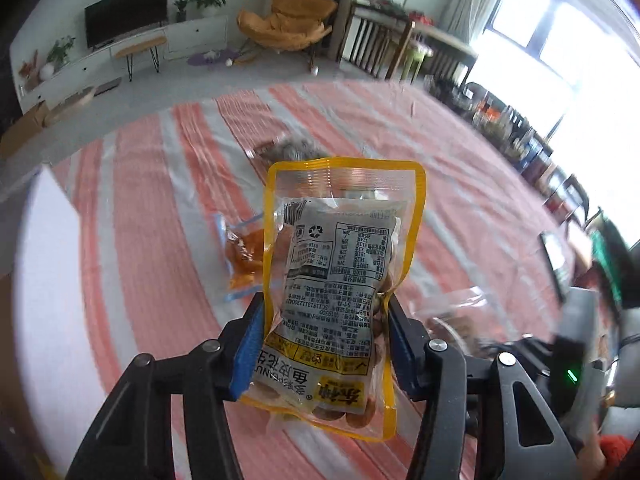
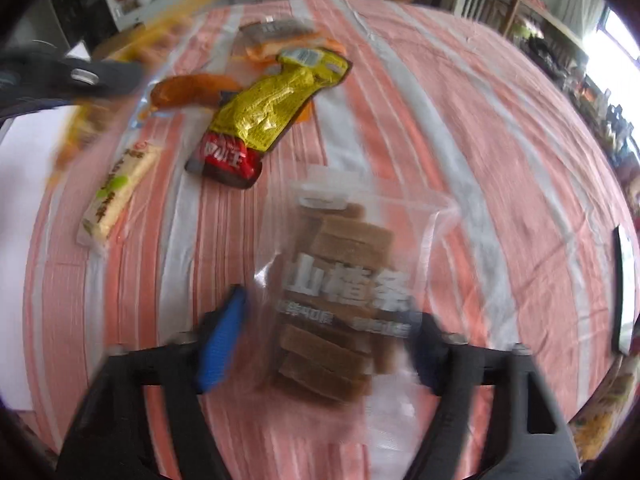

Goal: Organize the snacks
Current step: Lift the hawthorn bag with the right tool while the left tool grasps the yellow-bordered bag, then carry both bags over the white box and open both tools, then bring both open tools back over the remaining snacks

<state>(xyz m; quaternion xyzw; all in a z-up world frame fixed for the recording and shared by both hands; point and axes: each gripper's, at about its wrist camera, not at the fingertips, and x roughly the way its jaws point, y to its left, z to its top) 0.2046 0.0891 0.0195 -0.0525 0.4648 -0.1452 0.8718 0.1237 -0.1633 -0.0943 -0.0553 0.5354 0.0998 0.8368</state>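
Note:
My left gripper [image 1: 324, 304] is shut on a yellow-edged clear packet of peanuts [image 1: 344, 248], held upright above the striped cloth with its printed back facing the camera. The blue pads [image 1: 250, 348] press on both side edges. In the right wrist view the same gripper and packet show as a blur [image 2: 100, 72] at the upper left. My right gripper [image 2: 332, 308] is shut on a clear bag of brown hawthorn strips [image 2: 344, 264]; the film reaches across the right finger. That bag [image 1: 452, 316] also appears crumpled at the right of the left wrist view.
On the pink and grey striped tablecloth [image 2: 480, 160] lie a yellow and red packet [image 2: 264, 116], a pale wrapped bar [image 2: 116, 192], an orange packet [image 2: 188, 90] and a grey packet [image 2: 276, 30]. A dark flat device [image 2: 624, 288] lies at the right edge.

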